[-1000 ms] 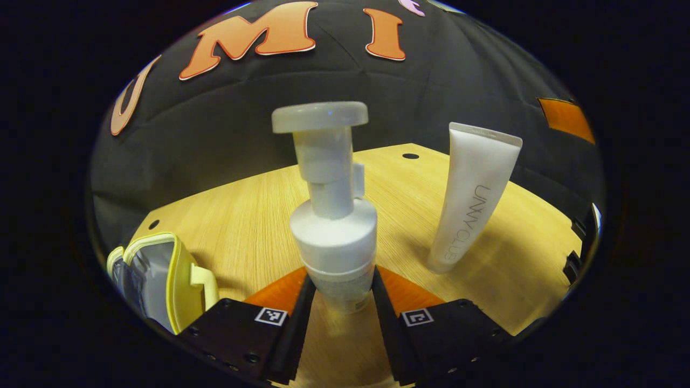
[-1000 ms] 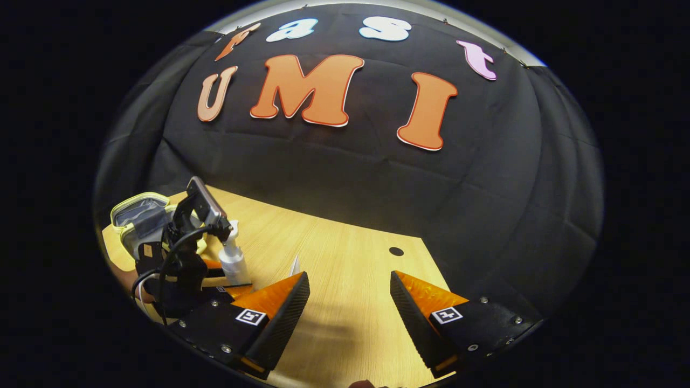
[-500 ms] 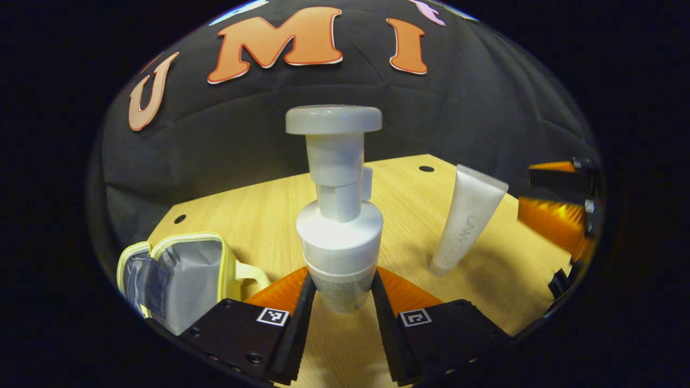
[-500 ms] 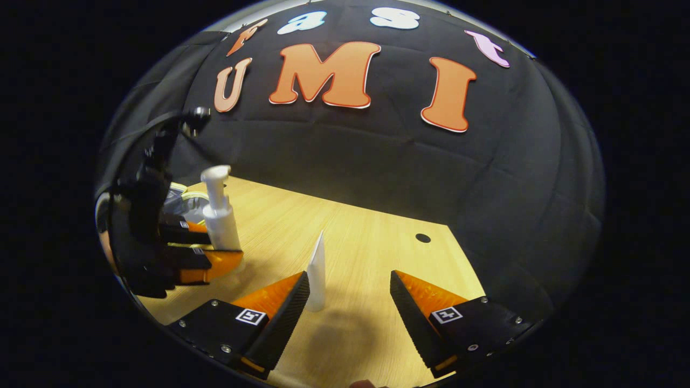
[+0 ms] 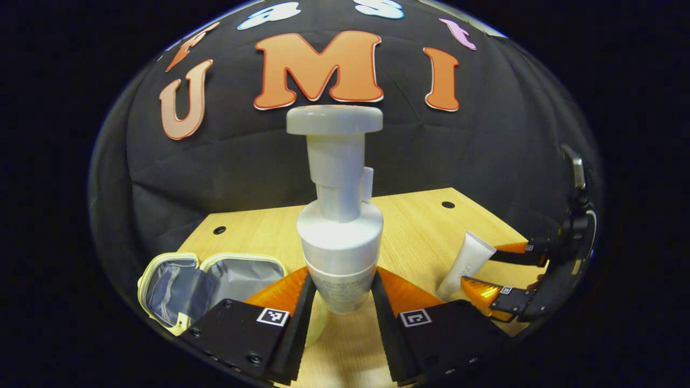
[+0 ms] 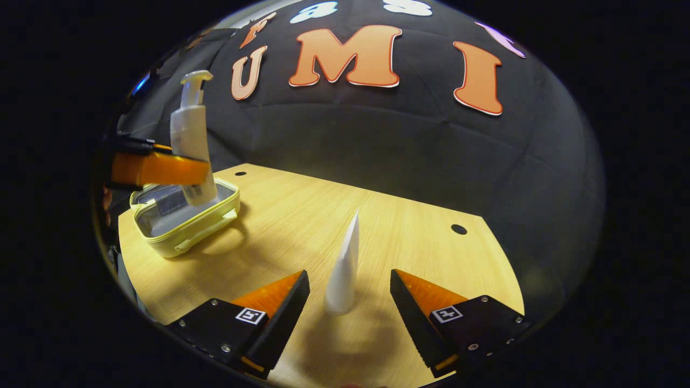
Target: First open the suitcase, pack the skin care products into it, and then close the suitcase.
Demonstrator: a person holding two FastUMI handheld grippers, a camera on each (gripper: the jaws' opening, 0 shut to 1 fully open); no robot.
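Observation:
My left gripper (image 5: 338, 302) is shut on a white pump bottle (image 5: 338, 215), held upright in the air; in the right gripper view the pump bottle (image 6: 190, 134) hangs above the open yellow suitcase (image 6: 186, 218). The suitcase (image 5: 210, 283) lies open at lower left in the left gripper view, its grey lining showing. A white tube (image 6: 343, 267) stands upright on its cap on the wooden table (image 6: 280, 215), between the spread fingers of my open right gripper (image 6: 349, 307). In the left gripper view the tube (image 5: 466, 264) stands at the far right between the right gripper's fingers (image 5: 480, 291).
The table (image 5: 420, 221) has small round holes near its far edge, one (image 6: 459, 229) at the right and one (image 5: 219, 230) at the left. Black booth cloth rises right behind the table.
My left gripper has lifted the pump bottle off the table and carried it over the open suitcase. My right gripper has moved forward so that the tube stands between its fingers.

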